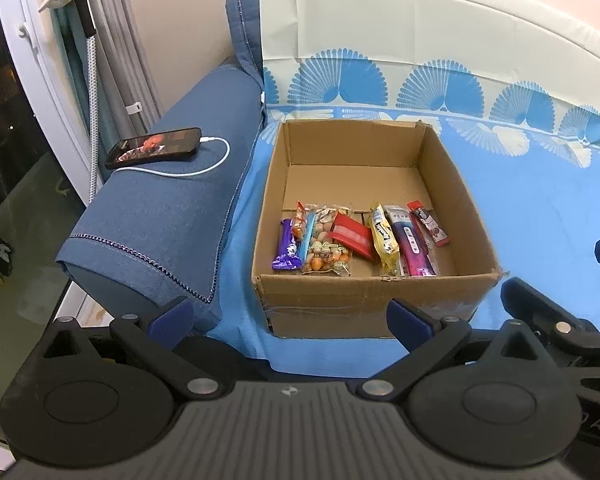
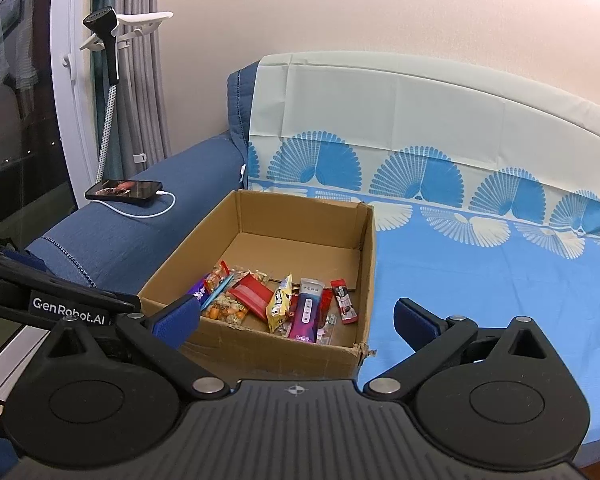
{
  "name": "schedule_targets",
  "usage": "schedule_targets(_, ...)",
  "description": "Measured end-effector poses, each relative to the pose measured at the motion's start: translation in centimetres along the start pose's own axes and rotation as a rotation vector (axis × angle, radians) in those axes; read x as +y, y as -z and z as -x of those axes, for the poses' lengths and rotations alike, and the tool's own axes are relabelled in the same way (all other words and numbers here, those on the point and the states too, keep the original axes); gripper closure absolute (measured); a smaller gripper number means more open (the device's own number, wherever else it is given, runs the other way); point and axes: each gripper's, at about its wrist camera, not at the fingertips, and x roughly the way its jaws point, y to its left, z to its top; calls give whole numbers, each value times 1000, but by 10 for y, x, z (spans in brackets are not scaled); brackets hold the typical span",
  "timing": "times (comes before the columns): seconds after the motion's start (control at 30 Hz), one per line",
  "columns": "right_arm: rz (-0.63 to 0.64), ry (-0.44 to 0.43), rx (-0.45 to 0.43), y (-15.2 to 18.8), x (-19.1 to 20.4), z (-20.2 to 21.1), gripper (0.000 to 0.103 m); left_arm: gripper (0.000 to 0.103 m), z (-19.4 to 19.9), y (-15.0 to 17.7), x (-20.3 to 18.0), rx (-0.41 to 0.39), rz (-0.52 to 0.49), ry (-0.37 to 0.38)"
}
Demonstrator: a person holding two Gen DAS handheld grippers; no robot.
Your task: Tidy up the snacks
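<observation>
An open cardboard box (image 1: 374, 294) is seen mid-frame; snack packets (image 1: 356, 240) are laid flat in a row along its near wall.

Box on the sofa seat, snacks in its near half.
The box (image 1: 364, 296) sits on the sheet (image 1: 540, 208), just right of the armrest (image 1: 172, 216); a phone (image 1: 153, 148) with its cable (image 1: 204, 168) lies on the armrest. Inside, the snacks (image 1: 356, 240) lie in a row along the near wall; the far half is bare.
</observation>
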Motion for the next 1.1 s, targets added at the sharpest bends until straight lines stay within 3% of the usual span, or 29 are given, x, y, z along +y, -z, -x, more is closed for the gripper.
schedule_targets(1.1,-17,-2,0,-1,0,-2,0,0,-2,-1,-5,-5,-20,-28)
